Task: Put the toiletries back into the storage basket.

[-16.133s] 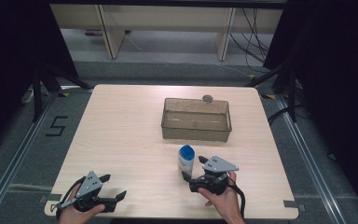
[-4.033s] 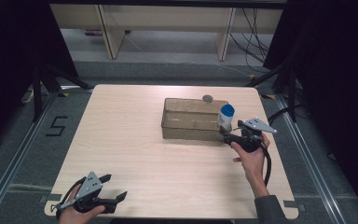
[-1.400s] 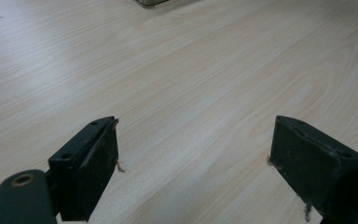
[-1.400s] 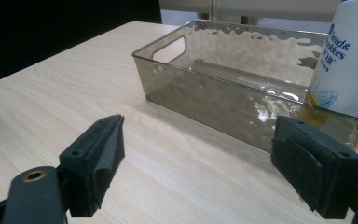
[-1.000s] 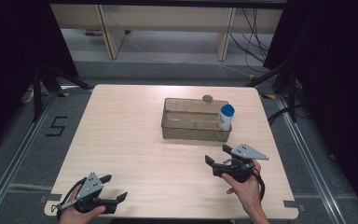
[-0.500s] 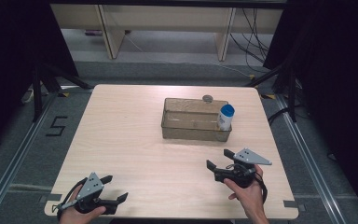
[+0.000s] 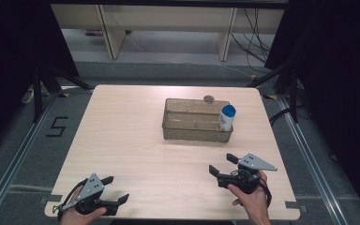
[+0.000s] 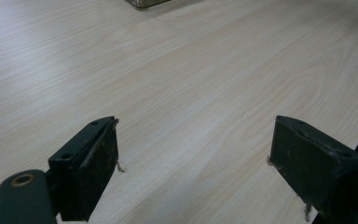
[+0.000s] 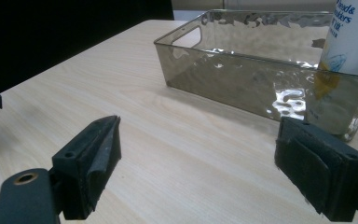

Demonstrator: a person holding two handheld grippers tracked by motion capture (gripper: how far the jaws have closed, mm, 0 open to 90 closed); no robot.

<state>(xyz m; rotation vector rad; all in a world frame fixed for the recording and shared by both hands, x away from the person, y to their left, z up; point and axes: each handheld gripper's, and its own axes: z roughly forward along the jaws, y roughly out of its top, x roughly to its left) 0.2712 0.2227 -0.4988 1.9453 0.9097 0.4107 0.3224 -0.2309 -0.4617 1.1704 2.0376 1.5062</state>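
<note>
A white bottle with a blue cap [image 7: 226, 117] stands upright in the right end of a clear smoky plastic bin [image 7: 178, 127] at the table's middle back. In the right gripper view the bottle [image 9: 352, 37] rises behind the bin's wall [image 9: 242, 88]. My right gripper [image 7: 224, 164] rests open near the table's front right, its jaws wide apart with nothing between them, some way in front of the bin. My left gripper [image 7: 115, 189] stays open at the front left corner, over bare wood [image 8: 191, 107].
A small round grey object [image 7: 209, 99] lies on the table just behind the bin. The light wooden table [image 7: 122, 140] has dark floor and metal rails on both sides. A shelf unit stands beyond the far edge.
The right gripper, after setting the bottle in the bin earlier, has drawn back toward the front edge and settled slightly lower. The left gripper has not moved.
</note>
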